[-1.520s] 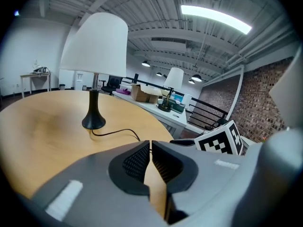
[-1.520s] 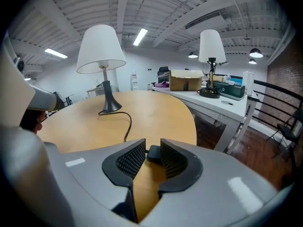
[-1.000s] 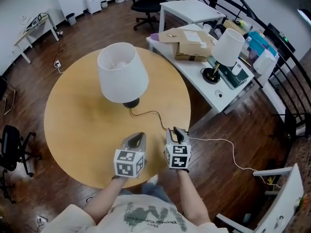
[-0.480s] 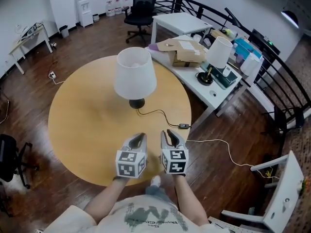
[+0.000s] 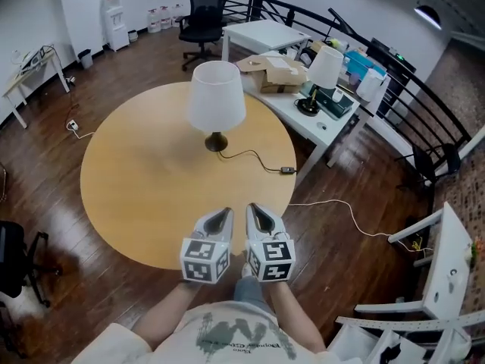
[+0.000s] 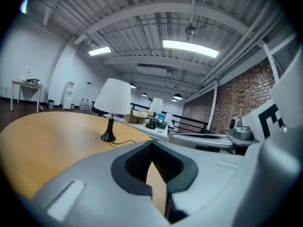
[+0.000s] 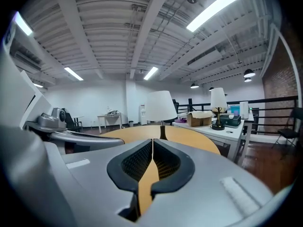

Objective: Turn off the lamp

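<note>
The lamp (image 5: pixel 216 97), white shade on a dark base, stands upright on the far half of the round wooden table (image 5: pixel 136 180). Its black cord (image 5: pixel 250 158) runs right to an inline switch (image 5: pixel 287 170) near the table's right edge. My two grippers hover side by side over the near edge, well short of the switch. The left gripper (image 5: pixel 222 212) is shut and empty. The right gripper (image 5: pixel 252 208) has just been closing, with nothing between its jaws. The lamp shows ahead of the left gripper (image 6: pixel 152 143) as lamp (image 6: pixel 112 96), and ahead of the right gripper (image 7: pixel 152 141) as lamp (image 7: pixel 160 106).
A white desk (image 5: pixel 333 123) to the right carries a second lamp (image 5: pixel 326 67), a cardboard box (image 5: pixel 273 73) and other items. A black office chair (image 5: pixel 198 6) stands at the back. A white cable (image 5: pixel 333 203) trails across the floor; a black railing (image 5: pixel 424 120) lines the right.
Both grippers have drawn back from the table toward the person and risen. The right gripper has left the cord switch, and its jaws have gone from open to shut.
</note>
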Available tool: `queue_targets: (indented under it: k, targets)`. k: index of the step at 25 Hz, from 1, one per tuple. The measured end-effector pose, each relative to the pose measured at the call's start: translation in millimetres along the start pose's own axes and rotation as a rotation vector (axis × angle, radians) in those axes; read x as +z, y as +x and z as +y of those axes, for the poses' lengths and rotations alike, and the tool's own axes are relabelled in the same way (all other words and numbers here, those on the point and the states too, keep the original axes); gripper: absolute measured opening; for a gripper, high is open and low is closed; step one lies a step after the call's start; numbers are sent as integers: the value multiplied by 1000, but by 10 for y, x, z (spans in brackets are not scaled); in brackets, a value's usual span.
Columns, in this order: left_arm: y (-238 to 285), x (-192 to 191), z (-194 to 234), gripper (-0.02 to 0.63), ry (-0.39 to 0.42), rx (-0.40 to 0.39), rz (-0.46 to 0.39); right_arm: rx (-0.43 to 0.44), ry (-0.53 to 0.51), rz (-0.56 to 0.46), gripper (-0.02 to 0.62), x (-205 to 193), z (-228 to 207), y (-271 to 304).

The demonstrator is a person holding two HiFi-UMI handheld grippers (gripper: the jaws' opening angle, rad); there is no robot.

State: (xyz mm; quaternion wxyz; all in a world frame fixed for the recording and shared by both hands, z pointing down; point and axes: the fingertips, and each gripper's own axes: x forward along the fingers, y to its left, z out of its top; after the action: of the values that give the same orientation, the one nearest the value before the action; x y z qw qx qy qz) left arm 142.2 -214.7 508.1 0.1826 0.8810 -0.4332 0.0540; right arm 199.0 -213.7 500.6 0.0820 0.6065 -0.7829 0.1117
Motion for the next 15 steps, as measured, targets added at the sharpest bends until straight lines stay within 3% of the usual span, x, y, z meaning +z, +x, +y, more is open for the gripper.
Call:
queue_targets:
  k: [7, 15]
  targets:
    - [-558, -96, -102, 0, -12, -37, -18, -7, 13, -14, 0, -101, 403, -443]
    - [-1034, 78, -196, 0, 20, -40, -93, 16, 8, -75, 0, 64, 784, -826]
